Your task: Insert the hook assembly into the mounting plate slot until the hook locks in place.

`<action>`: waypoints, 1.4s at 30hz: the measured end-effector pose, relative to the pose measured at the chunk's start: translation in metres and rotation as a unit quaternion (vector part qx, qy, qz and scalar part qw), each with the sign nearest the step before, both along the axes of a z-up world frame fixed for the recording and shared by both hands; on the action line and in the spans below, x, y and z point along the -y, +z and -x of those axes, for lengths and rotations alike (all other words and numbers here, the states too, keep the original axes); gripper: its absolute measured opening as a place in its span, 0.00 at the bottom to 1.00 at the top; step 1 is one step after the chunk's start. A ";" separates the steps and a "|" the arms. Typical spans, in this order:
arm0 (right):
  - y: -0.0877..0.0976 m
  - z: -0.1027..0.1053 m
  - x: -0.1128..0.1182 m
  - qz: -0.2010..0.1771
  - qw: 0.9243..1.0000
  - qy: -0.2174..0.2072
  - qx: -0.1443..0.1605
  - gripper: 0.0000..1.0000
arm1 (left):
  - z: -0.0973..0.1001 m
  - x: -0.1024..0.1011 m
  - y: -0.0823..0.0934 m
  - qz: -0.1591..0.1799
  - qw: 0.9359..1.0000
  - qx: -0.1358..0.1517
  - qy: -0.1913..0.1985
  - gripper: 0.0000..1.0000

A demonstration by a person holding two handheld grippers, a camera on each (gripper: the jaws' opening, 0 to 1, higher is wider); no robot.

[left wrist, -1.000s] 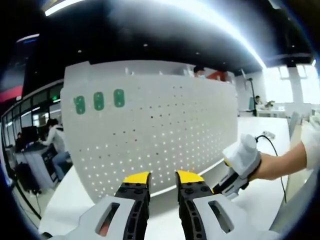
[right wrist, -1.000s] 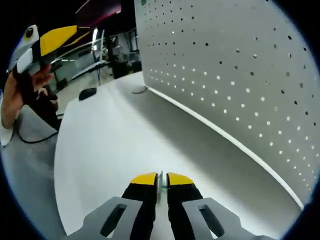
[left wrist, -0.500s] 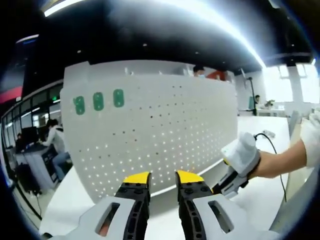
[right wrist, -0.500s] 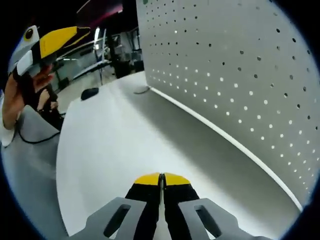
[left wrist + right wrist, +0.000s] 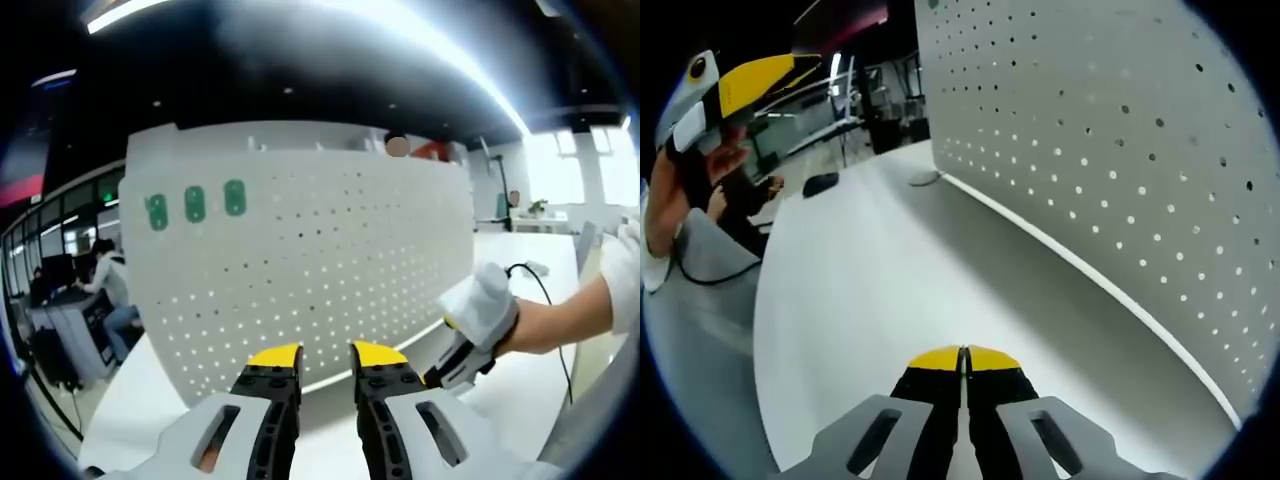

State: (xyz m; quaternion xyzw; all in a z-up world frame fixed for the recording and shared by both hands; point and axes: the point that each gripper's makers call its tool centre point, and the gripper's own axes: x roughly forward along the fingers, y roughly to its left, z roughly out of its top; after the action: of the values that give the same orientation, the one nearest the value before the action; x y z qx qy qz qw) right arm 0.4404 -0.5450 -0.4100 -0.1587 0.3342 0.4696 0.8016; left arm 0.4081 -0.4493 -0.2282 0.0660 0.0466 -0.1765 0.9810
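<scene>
A white pegboard (image 5: 300,270) stands upright on the white table (image 5: 500,400). Three small green pieces (image 5: 195,203) hang in a row near its top left corner. My left gripper (image 5: 327,356) is open in front of the board's lower edge, with nothing between its yellow-tipped jaws. To its right, a gloved hand holds the right gripper (image 5: 465,350) low over the table. In the right gripper view, my right gripper (image 5: 962,358) is shut just above the table, beside the pegboard (image 5: 1120,160); I see nothing gripped. The left gripper (image 5: 745,80) shows at upper left, held in a hand.
A dark round object (image 5: 820,184) and a small flat disc (image 5: 925,178) lie on the table near the board's far end. A black cable (image 5: 545,290) runs over the table at the right. People sit at desks (image 5: 100,290) beyond the table's left edge.
The right gripper's jaws have closed the narrow gap they had a second ago. The left gripper stays open and nearly still.
</scene>
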 end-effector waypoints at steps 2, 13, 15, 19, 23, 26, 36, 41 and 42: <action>-0.002 -0.001 0.000 0.004 1.000 0.000 -0.006 0.00 | 0.000 -0.001 0.000 0.000 1.000 0.000 0.000 0.20; -0.006 0.003 0.001 -0.002 1.000 -0.001 -0.029 0.00 | 0.001 0.000 0.000 0.001 1.000 0.000 0.000 0.20; -0.001 0.005 0.001 -0.007 1.000 -0.002 -0.025 0.00 | 0.001 0.000 0.000 0.001 1.000 0.000 0.000 0.20; 0.011 0.005 0.001 -0.021 1.000 -0.006 -0.016 0.00 | 0.002 0.003 -0.001 -0.001 1.000 -0.001 -0.005 0.20; 0.028 0.007 -0.003 -0.039 0.999 -0.006 -0.004 0.00 | 0.002 0.004 0.000 -0.002 1.000 -0.001 -0.008 0.20; 0.042 0.008 -0.006 -0.048 0.999 -0.004 0.010 0.00 | 0.002 0.006 -0.001 -0.002 1.000 -0.002 -0.011 0.20; 0.104 0.015 -0.014 -0.104 0.993 0.009 0.060 0.00 | 0.004 0.018 -0.012 0.016 0.998 -0.032 -0.043 0.20; 0.130 0.018 -0.016 -0.124 0.989 0.013 0.082 0.00 | 0.006 0.027 -0.017 0.014 0.997 -0.042 -0.062 0.19; 0.136 0.021 -0.017 -0.126 0.988 0.018 0.086 0.00 | 0.006 0.029 -0.018 0.015 0.997 -0.043 -0.067 0.19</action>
State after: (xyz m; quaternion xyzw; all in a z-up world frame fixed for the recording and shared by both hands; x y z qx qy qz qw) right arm 0.4197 -0.5276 -0.2741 -0.1022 0.1988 0.5067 0.8326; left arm 0.4018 -0.4786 -0.2460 0.0466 0.0820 -0.2451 0.9649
